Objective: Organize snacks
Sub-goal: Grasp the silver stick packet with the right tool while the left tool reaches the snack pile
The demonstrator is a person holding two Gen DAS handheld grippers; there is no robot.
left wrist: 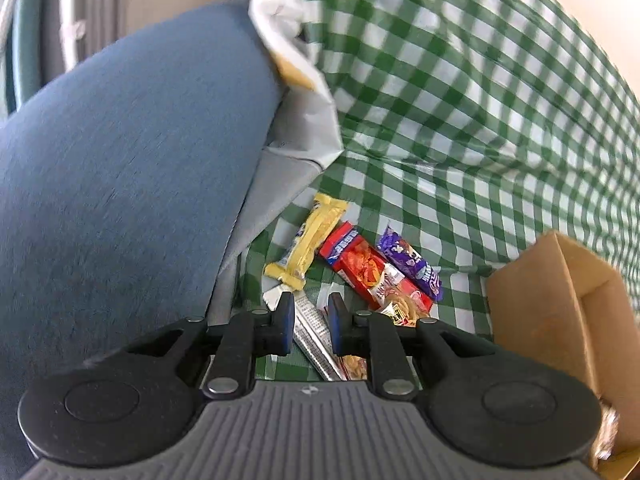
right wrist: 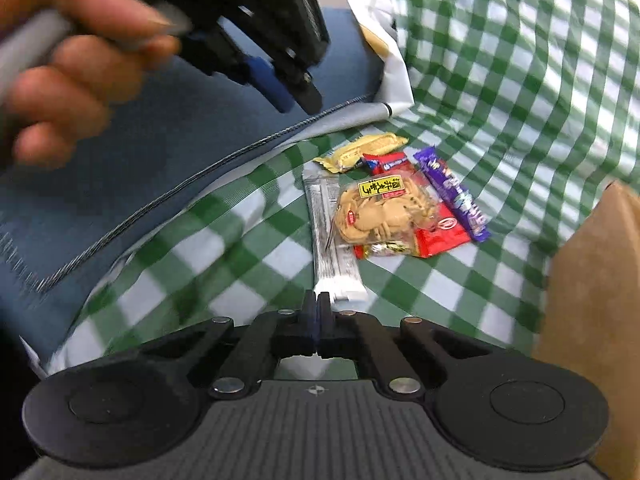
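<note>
Several snacks lie together on the green checked cloth [right wrist: 224, 248]: a silver stick pack [right wrist: 330, 232], a clear bag of crackers [right wrist: 380, 212], a red pack [right wrist: 440, 232], a purple bar [right wrist: 456, 196] and a yellow bar [right wrist: 360, 150]. My left gripper [left wrist: 310, 312] is open, hovering above the silver pack [left wrist: 312, 328]; the right wrist view shows it [right wrist: 296, 92] raised at upper left. My right gripper [right wrist: 318, 300] is shut and empty at the silver pack's near end.
A brown cardboard box [left wrist: 560, 304] stands on the right, also in the right wrist view [right wrist: 592, 280]. A blue cushion [left wrist: 120, 168] with grey lining borders the left. A crumpled white and yellow wrapper [left wrist: 288, 52] lies at the back.
</note>
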